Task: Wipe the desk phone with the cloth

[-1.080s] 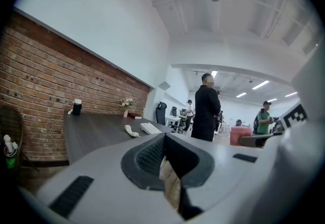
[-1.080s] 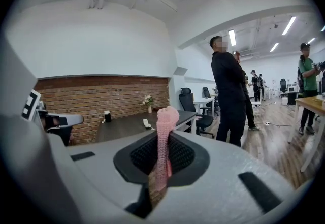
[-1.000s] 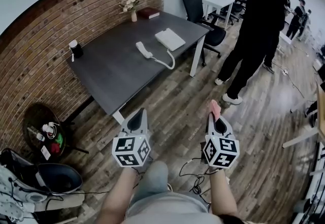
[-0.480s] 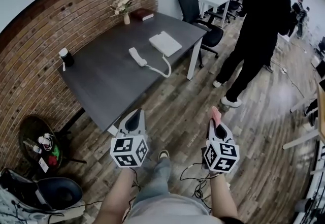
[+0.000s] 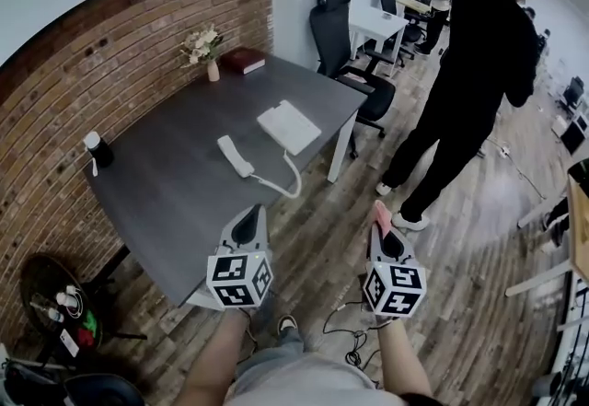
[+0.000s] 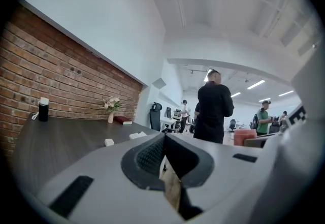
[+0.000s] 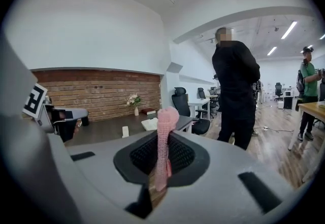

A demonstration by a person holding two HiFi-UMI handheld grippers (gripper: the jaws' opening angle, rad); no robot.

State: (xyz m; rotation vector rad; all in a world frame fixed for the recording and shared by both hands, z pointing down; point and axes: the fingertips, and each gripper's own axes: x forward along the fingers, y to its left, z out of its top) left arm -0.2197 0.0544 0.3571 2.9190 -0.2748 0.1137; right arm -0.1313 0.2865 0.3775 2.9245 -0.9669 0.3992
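Observation:
The white desk phone base lies on the dark grey desk, its handset off the base to the left, joined by a curly cord. In the right gripper view the base and handset show small, far ahead. My right gripper is shut on a pink cloth that sticks up between its jaws. My left gripper is shut with nothing in it. Both hover above the wood floor, short of the desk's near edge.
A person in black stands on the floor to the right of the desk. A black office chair stands behind the desk. A flower vase, a red book and a small dark speaker sit near the brick wall. Cables lie underfoot.
The view has moved toward the desk: desk and phone now sit lower and closer in the head view. Both grippers keep their pose, the right still holding the cloth.

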